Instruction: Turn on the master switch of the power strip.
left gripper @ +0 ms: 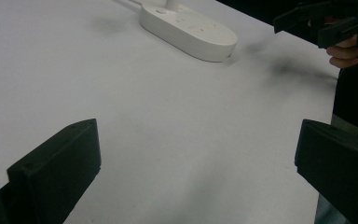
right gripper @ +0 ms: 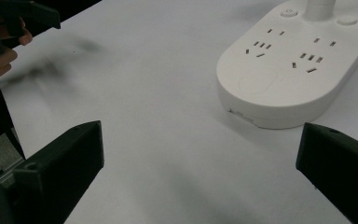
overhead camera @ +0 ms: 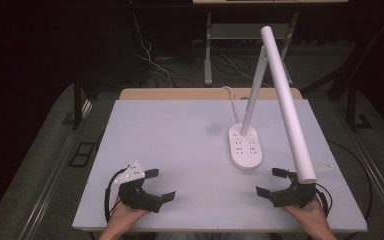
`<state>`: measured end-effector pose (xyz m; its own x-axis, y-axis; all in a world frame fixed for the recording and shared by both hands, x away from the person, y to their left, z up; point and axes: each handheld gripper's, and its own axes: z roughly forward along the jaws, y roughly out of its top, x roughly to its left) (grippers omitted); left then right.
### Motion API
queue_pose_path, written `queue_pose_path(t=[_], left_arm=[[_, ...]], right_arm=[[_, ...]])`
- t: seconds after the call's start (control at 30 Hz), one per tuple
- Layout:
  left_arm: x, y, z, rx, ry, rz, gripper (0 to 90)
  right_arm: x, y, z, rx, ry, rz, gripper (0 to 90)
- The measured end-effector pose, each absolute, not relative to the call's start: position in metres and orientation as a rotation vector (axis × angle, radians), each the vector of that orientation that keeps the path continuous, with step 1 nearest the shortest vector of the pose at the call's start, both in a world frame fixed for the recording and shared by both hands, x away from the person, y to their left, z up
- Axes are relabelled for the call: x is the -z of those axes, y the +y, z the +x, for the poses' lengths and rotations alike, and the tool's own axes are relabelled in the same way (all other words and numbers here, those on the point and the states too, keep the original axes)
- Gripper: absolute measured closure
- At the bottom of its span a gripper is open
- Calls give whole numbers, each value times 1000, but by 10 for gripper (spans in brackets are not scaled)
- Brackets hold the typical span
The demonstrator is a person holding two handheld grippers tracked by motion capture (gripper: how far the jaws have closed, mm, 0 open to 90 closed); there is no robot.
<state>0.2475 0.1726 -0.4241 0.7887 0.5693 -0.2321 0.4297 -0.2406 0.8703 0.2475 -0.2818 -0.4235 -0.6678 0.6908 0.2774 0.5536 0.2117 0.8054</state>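
Grippers rest low at the near edge of the pale grey worktop, and we go across from the left. Our left gripper sits at the near left with its jaws spread wide and nothing between them; its own view shows bare worktop ahead of the two black jaws. Further right, past the middle, stands the white desk lamp with an oval plastic base carrying socket slots, a thin stem rising from its far end and a long white tube head slanting down toward the near right. A white cable runs off the far edge. Our right gripper lies just near the base, under the tip of the tube, jaws equally wide apart and empty.

We judge the base smooth, rigid and moderately heavy, likely to slide rather than tip if pushed low. The tube looks light but hinged, so it may swing. We would grip the stem low down or pinch the base across its narrow width.
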Motion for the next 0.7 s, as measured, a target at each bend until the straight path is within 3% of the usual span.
queue_pose_path(t=[0.7], left_arm=[[421,175,248,-148,768,1847,0]], right_arm=[[423,-280,246,-1441,2360,1221,2]])
